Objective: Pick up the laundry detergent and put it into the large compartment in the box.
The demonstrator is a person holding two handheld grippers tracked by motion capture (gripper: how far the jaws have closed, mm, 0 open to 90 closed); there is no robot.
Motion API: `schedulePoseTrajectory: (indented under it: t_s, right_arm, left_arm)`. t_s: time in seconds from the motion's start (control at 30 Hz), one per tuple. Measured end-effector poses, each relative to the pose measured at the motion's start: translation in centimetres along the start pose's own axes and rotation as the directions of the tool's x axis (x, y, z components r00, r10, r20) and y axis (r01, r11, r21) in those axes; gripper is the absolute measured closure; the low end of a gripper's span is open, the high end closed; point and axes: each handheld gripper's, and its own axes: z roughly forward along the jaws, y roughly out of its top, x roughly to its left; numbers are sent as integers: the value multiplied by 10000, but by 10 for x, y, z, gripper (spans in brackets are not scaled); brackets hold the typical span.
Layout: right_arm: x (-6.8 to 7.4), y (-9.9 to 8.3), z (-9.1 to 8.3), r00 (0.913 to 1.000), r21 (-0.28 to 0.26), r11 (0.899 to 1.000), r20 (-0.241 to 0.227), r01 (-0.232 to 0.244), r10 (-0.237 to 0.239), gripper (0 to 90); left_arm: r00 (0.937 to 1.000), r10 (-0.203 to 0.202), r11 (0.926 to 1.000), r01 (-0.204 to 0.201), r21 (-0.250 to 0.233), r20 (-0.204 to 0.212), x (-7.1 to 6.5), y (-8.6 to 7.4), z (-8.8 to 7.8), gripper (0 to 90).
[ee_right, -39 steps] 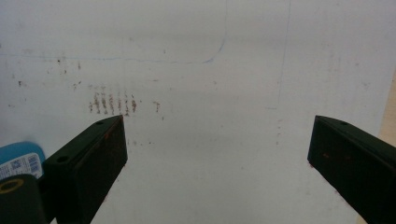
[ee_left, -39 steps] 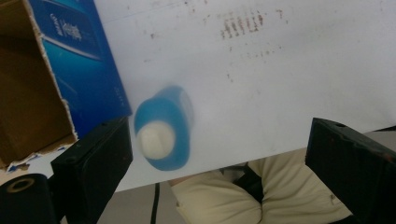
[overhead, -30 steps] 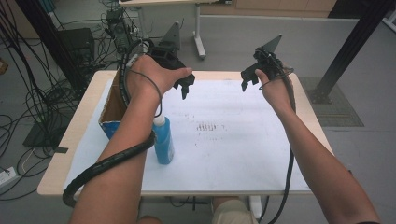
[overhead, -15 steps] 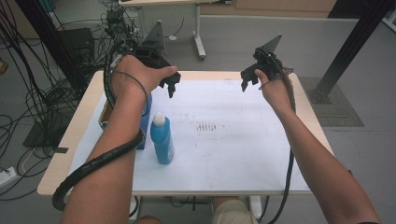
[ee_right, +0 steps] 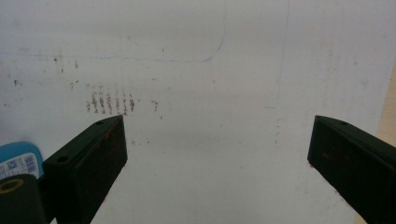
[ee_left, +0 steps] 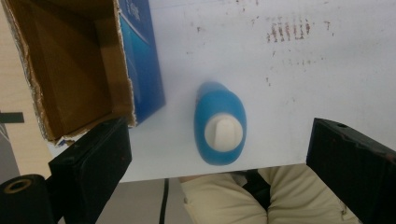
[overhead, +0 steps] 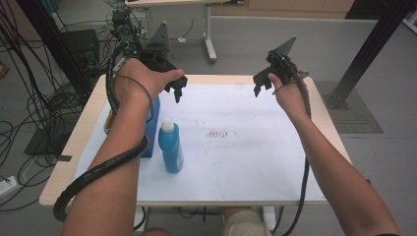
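Observation:
A blue bottle (overhead: 170,147) with a white cap stands upright on the white sheet, left of centre. From above, the left gripper view shows the bottle (ee_left: 220,122) and its cap between the wide-apart jaws. My left gripper (overhead: 177,91) hovers open above the table's far left, and in its own view the left gripper (ee_left: 219,172) holds nothing. Beside the bottle stands an open cardboard box (ee_left: 77,60) with blue printed sides; my left forearm partly covers the box (overhead: 153,117). My right gripper (overhead: 260,85) hangs open over the far right; up close, the right gripper (ee_right: 217,158) is empty above bare sheet.
The white sheet (overhead: 246,157) covers most of the wooden table (overhead: 324,105) and carries reddish-brown stains (ee_right: 109,102) near its middle. A corner of the bottle's label (ee_right: 17,161) shows at the lower left of the right gripper view. Cables and equipment (overhead: 49,98) crowd the floor to the left.
My left hand and gripper have shifted left along the far edge, so the forearm now covers part of the box. The right gripper and the bottle have stayed put.

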Motion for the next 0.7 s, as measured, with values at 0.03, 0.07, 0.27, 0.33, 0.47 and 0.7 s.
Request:
schedulePoseTrajectory:
  t_s: [0.03, 0.07, 0.27, 0.33, 0.47, 0.7]
  right_arm:
    - [0, 0, 0, 10000, -5, 10000, 7, -7, 7, 47]
    - [0, 0, 0, 10000, -2, 10000, 11, -20, 20, 47]
    - [-1, 0, 0, 10000, 3, 10000, 8, -21, 21, 47]
    - [-2, -1, -1, 10000, -17, 10000, 3, -28, 28, 47]
    - [-2, -1, -1, 10000, -23, 10000, -1, -68, 68, 47]
    - [-3, -1, -2, 10000, -14, 10000, 65, -60, 60, 47]
  left_arm:
    - [10000, -16, 10000, 16, -8, 4, 1, 0, 1, 70]
    - [10000, -22, 10000, 22, -10, 24, 2, 0, 2, 70]
    - [10000, -43, 10000, 43, 12, 73, 4, 0, 6, 68]
    - [9999, -77, 10000, 76, 65, 72, 4, 1, 9, 68]
    - [9999, -36, 9999, 35, 98, 105, 4, 2, 13, 68]
    - [9999, 25, 9999, -27, 162, 100, 2, 4, 22, 67]
